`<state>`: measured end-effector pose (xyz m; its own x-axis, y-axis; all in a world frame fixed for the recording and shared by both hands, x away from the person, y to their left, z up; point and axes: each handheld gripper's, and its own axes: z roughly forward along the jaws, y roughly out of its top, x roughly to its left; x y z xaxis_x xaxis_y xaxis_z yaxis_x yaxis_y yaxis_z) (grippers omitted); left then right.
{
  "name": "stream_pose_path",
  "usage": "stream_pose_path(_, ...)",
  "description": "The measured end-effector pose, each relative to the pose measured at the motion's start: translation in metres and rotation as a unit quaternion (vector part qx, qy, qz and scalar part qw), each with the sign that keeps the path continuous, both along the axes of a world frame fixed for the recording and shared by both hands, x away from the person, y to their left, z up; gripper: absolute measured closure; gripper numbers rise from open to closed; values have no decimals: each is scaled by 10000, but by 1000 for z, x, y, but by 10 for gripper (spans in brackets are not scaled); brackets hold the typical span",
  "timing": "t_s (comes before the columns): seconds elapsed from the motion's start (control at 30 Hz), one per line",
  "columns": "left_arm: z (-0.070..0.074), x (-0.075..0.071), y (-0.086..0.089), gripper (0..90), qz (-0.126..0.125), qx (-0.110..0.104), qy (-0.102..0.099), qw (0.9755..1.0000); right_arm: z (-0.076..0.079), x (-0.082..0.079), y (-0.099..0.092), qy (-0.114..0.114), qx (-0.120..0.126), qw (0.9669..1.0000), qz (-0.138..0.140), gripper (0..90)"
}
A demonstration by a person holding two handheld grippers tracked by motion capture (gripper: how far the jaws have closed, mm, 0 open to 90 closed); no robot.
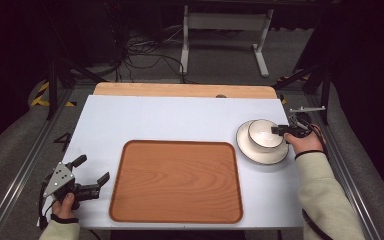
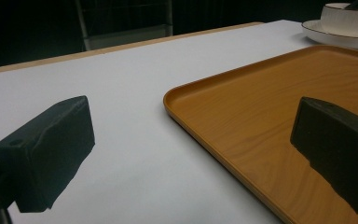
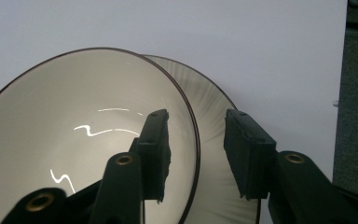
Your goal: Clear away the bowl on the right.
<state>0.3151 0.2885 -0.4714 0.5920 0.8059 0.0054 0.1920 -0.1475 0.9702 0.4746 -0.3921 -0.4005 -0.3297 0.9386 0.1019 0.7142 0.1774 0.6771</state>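
The white counter (image 1: 180, 117) carried a wooden tray (image 1: 176, 181) in the middle. Right of it, a white bowl (image 1: 265, 133) sat on a plate (image 1: 260, 152). My right tongs (image 3: 196, 140) straddled the bowl's rim, 1 jaw inside, not yet pressing. My left tongs (image 1: 91, 174) stood wide apart, empty, beside the tray.

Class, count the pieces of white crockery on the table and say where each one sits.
2. A plate lies on the white table right of the wooden tray. A bowl stands on that plate, its rim between the right gripper jaws. Nothing seems hidden.
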Motion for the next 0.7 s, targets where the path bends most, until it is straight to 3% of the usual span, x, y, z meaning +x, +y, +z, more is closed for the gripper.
stream_pose_path(0.1, 0, 0, 0, 4, -9, -1, -1, 10000, 0, 0, 0, 74, -22, 10000, -35, 655)
stream_pose_path(0.2, 0, 0, 0, 4, -16, -2, -6, 10000, 0, 0, 2, 90, -194, 9998, -44, 690)
stream_pose_path(0.37, 0, 0, -1, 3, -16, -8, -14, 10000, 0, 0, 7, 244, -150, 9996, -44, 823)
stream_pose_path(0.47, 0, 0, -1, 3, -12, -11, -11, 10000, 2, 2, 9, 343, -246, 9990, -134, 831)
stream_pose_path(0.7, 0, -1, -1, 3, -13, 12, -16, 10000, 5, 1, 9, 462, -83, 9984, -320, 834)
